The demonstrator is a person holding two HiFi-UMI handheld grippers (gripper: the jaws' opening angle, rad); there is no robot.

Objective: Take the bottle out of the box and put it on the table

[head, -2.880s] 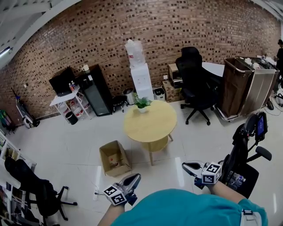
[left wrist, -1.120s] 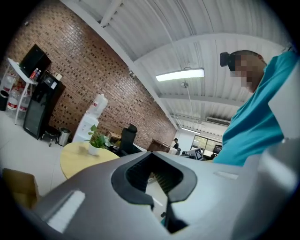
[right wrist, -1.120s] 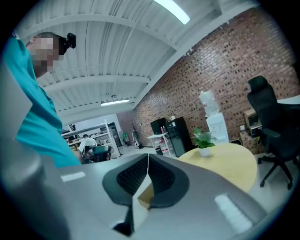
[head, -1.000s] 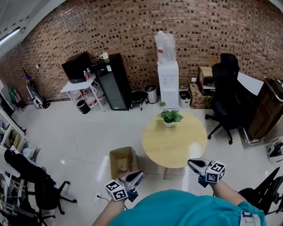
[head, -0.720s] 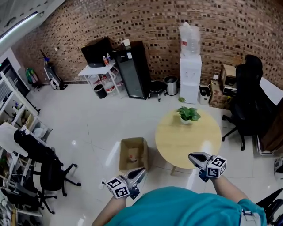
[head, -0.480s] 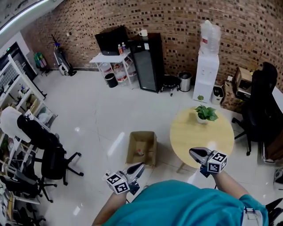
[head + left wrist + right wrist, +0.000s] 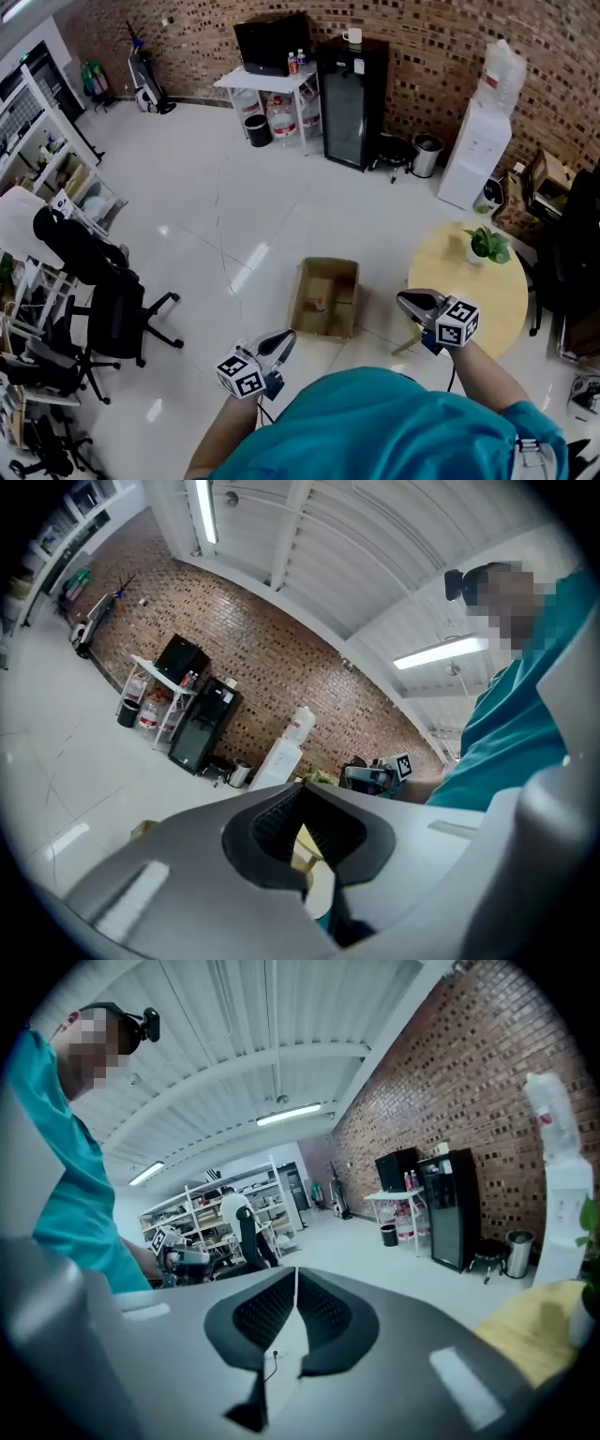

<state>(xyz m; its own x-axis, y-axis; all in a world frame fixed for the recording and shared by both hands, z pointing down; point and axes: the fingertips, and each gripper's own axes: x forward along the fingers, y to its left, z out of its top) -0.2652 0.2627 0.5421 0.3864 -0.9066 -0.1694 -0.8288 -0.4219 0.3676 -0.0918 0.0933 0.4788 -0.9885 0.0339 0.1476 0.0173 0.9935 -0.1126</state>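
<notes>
An open cardboard box (image 7: 324, 297) stands on the white floor in the head view, with a small bottle (image 7: 320, 304) lying inside it. To its right is a round yellow table (image 7: 487, 295) bearing a potted plant (image 7: 487, 244). My left gripper (image 7: 281, 339) is shut and empty, held low at the box's near left. My right gripper (image 7: 405, 300) is shut and empty too, between the box and the table. In the left gripper view the shut jaws (image 7: 302, 787) point toward the table (image 7: 302, 850) and my right gripper (image 7: 370, 776). The right gripper view shows shut jaws (image 7: 296, 1271) and the table edge (image 7: 530, 1321).
A black fridge (image 7: 351, 101), a white shelf cart (image 7: 270, 101) and a water dispenser (image 7: 482, 141) line the brick wall. Black office chairs (image 7: 98, 281) and shelving stand at the left. Another dark chair (image 7: 572, 253) is behind the table. A cable lies on the floor near my left gripper.
The head view has swung left and moved closer: box and table shifted right and nearer. Both grippers stayed shut, now level with the box's sides.
</notes>
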